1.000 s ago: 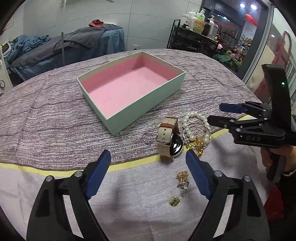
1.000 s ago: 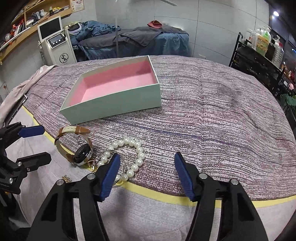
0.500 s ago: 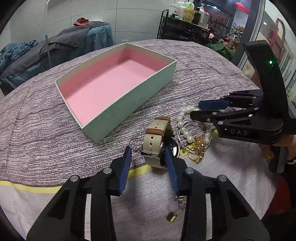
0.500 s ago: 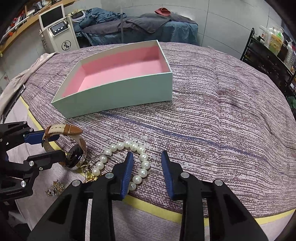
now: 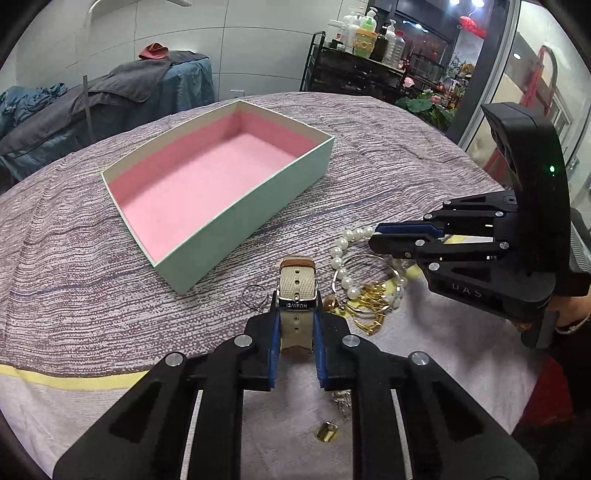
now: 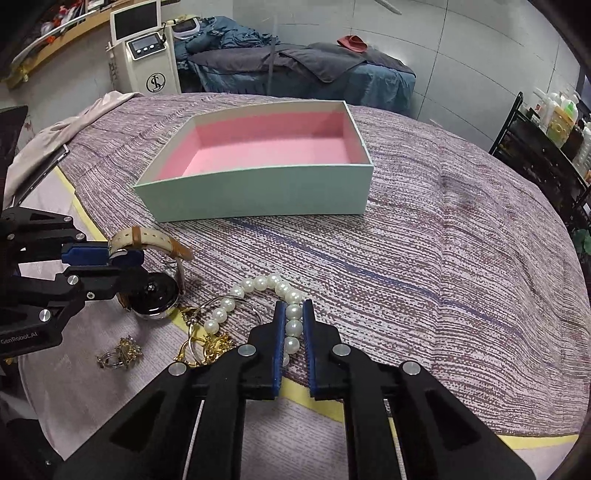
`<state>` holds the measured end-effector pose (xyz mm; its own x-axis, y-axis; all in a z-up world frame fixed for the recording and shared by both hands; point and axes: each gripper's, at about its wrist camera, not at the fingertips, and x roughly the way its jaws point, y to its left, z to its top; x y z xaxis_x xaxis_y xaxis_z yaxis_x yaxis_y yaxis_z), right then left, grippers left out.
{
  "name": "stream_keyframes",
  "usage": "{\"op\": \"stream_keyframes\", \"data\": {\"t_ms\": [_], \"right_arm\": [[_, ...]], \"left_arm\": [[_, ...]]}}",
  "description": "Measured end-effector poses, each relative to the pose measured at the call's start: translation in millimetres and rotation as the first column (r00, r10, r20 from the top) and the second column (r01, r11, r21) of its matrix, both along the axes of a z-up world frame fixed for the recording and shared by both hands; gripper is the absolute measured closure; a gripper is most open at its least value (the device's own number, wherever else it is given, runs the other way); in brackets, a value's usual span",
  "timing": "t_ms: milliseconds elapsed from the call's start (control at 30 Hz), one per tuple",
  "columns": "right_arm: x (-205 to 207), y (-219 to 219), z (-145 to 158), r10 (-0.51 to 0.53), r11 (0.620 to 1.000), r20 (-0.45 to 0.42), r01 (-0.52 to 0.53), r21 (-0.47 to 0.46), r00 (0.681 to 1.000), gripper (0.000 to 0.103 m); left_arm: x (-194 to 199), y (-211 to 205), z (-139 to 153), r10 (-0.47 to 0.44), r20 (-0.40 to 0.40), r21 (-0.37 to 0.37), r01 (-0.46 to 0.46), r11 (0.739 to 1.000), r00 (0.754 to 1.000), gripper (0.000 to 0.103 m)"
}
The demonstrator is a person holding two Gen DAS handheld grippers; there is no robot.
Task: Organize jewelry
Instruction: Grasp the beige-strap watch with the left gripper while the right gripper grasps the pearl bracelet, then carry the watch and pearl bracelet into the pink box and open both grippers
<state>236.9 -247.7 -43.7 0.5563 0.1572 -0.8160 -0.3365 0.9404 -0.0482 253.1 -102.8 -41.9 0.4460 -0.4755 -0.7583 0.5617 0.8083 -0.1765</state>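
Blue pads of the left gripper (image 5: 295, 314), wide apart a second ago, now pinch the cream strap of the watch (image 5: 296, 288), just in front of the box (image 5: 221, 177). In this left view the box, mint outside and pink inside, sits empty on the purple woven cloth (image 5: 74, 277); a shelf of bottles (image 5: 369, 33) stands beyond the box.

In the right view, the right gripper (image 6: 293, 312) has likewise narrowed and now clamps the pearls (image 6: 258, 286), also in front of the box (image 6: 258, 199). Gold pieces (image 6: 207, 343) lie beside the pearls. A draped bed (image 6: 295, 62) and a white machine (image 6: 147, 55) stand behind the box.
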Motion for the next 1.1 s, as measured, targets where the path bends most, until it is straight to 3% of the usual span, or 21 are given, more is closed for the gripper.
{"op": "stream_keyframes", "data": {"t_ms": [333,600,867,1100], "right_arm": [[-25,13,48,0.086,0.996,0.112,-0.087,0.01,0.99,0.094],[-12,14,73,0.068,0.997,0.176,-0.075,0.033,0.982,0.094],[19,17,96,0.029,0.984,0.203,-0.063,0.164,0.979,0.094],[72,25,93,-0.026,0.972,0.167,-0.014,0.236,0.986,0.094]], "left_arm": [[-18,15,26,-0.044,0.022,-0.05,0.045,0.998,0.999,0.088],[-11,28,52,-0.032,0.055,-0.074,0.036,0.997,0.998,0.088],[24,31,75,0.01,0.082,-0.091,-0.002,0.996,0.997,0.088],[86,29,70,0.124,0.087,-0.041,-0.121,0.992,0.989,0.088]]}}
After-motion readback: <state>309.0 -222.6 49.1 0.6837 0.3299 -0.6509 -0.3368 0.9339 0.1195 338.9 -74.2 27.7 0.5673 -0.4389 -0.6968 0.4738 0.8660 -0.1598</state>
